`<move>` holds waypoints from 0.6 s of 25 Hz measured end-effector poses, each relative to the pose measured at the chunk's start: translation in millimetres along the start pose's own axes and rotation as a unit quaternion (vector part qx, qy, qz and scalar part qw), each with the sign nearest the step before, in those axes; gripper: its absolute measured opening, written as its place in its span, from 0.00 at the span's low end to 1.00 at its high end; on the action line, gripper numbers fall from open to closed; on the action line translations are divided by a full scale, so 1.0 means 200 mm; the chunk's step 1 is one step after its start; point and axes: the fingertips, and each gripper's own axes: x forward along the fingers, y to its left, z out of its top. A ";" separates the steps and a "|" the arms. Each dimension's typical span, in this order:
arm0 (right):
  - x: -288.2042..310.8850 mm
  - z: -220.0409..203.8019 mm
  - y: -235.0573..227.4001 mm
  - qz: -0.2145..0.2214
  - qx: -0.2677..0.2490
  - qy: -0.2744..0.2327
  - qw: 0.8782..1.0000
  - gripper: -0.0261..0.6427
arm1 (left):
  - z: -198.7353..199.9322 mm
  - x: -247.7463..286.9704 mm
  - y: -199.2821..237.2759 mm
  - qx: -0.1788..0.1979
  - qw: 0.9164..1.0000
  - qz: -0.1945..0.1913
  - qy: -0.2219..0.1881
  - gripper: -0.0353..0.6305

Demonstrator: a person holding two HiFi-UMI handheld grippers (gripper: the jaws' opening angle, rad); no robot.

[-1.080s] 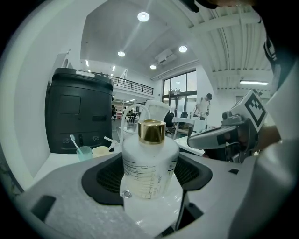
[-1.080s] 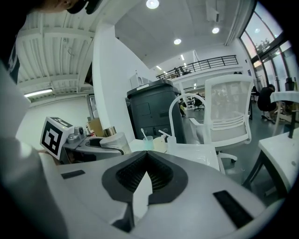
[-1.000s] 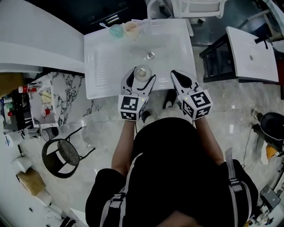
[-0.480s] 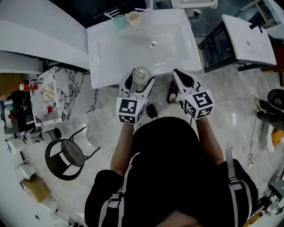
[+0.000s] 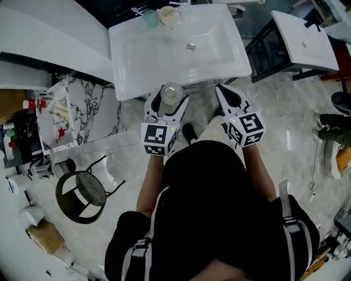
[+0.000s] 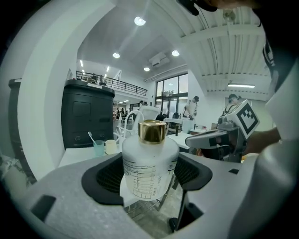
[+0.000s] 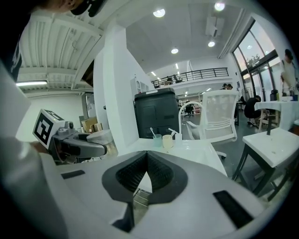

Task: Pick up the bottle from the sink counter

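Head view: a person in a dark top stands at the near edge of the white sink counter (image 5: 137,60), holding a gripper in each hand.
Left gripper (image 5: 168,101): its jaws are clamped on the sides of the bottle (image 6: 149,161) and held level just off the counter's near edge.
Bottle details: it is frosted white with printed measuring lines and a gold cap (image 6: 152,131). It stands upright between the pads, clear of the counter and over the floor.
Right gripper (image 7: 146,158): its jaws are together with nothing between them. It is beside the left one and apart from the bottle.
Counter back edge: a teal cup (image 5: 148,18) and a cream cup (image 5: 167,16) stand side by side.
Drain (image 5: 190,47): it sits mid-basin.
Right of the counter: a second white basin (image 5: 304,38) rests on a dark stand.
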 end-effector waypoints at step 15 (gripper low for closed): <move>-0.04 0.15 0.09 0.020 -0.043 -0.023 0.999 0.04 | 0.05 -0.05 0.02 -0.004 1.000 0.018 -0.012 0.54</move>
